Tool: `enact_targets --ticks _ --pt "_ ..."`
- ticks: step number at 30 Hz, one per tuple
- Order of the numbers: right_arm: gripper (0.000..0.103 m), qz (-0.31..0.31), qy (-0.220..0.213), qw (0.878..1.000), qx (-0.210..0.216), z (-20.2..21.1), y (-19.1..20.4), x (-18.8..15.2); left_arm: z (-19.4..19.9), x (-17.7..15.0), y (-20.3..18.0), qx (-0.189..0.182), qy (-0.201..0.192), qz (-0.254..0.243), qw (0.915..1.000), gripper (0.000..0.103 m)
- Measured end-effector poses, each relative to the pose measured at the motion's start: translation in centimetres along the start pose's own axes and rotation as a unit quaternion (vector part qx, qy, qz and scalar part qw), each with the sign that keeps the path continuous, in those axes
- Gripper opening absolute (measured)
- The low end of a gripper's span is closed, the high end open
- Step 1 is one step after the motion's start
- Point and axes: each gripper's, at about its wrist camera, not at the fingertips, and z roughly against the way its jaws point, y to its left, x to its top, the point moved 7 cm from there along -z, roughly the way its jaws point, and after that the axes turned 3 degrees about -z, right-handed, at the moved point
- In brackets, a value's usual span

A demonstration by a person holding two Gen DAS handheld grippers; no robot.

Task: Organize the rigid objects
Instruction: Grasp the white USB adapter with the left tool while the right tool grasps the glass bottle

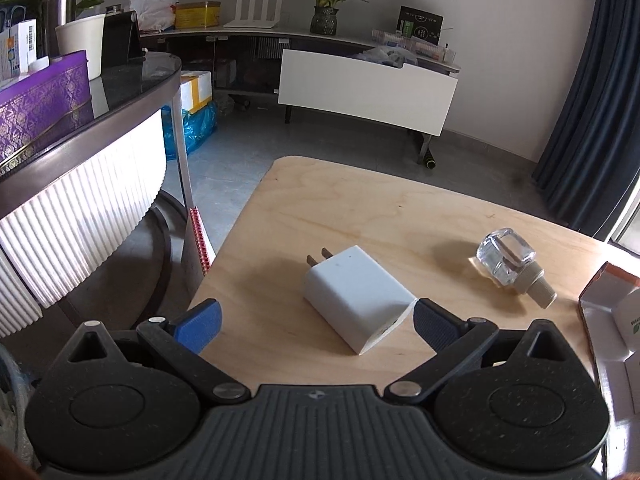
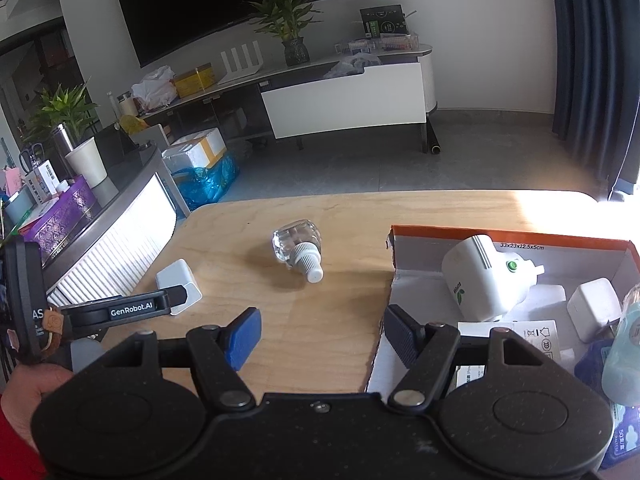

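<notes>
while the left gripper (image 1: 316, 322) stands with its jaws released, the white rectangular plastic wall charger (image 1: 358, 295) lies flat on the pale wooden table (image 1: 360, 200) between them, its corner at the right-hand pad, contact unclear. the clear glass refill bottle with a ribbed white cap (image 2: 297, 249) lies on its side beyond the right gripper (image 2: 320, 338), whose jaws are spread and empty. the orange-rimmed cardboard box (image 2: 508, 234) sits beside its right jaw.

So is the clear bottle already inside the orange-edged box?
No, the clear bottle lies on its side on the wooden table, apart from the box.

Left gripper (image 1: 316, 320) jaws apart, right gripper (image 2: 320, 338) likewise
</notes>
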Motion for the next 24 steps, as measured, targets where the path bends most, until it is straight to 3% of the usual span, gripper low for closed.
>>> enact_targets --ticks 6,9,17,20,21,24 --pt "0.081 0.013 0.003 1.0 0.001 -0.4 1.0 0.1 -2.0 0.6 -1.2 0.04 -0.006 0.006 0.9992 0.103" --pt "0.081 0.019 0.002 1.0 -0.002 -0.3 0.8 0.1 -1.6 0.6 -0.8 0.028 -0.011 -0.004 0.9995 0.096" --pt "0.081 0.007 0.017 1.0 0.004 -2.1 0.6 0.0 -0.8 -0.2 0.7 -0.002 -0.019 -0.036 0.9992 0.096" --pt "0.081 0.022 0.024 0.999 0.008 -3.1 1.3 0.2 -1.7 0.1 0.2 0.002 -0.024 -0.053 0.9983 0.095" --pt "0.082 0.025 0.028 0.999 0.014 -3.6 1.5 0.5 -1.9 0.1 0.1 0.007 -0.026 -0.058 0.9979 0.093" --pt "0.083 0.036 0.037 0.998 0.021 -5.3 1.9 1.3 -1.9 0.3 -0.3 0.008 -0.038 -0.075 0.9965 0.073"
